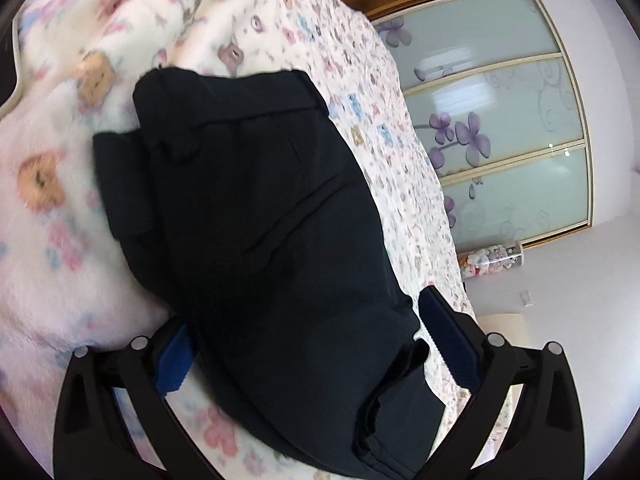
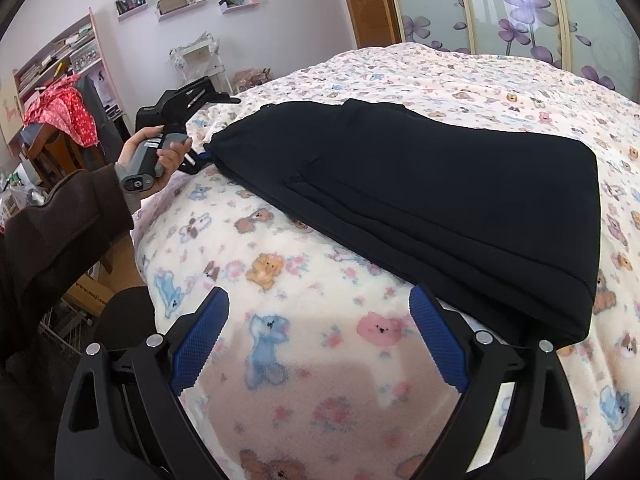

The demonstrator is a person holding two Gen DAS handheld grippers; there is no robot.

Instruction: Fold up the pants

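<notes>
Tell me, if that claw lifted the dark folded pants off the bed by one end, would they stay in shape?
Probably not. The pants are soft cloth lying in loose stacked layers, so they would likely droop and unfold. They look light for their size. The fleecy blanket beneath may cling a little, so pushing might bunch them rather than slide them.

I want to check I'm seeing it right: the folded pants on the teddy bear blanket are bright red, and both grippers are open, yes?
Not quite. The pants are black, not red; the right wrist view shows that plainly. The rest holds: they lie folded on the teddy bear blanket, and both the left gripper and the right gripper are open, the left one with an end of the pants between its fingers.
</notes>
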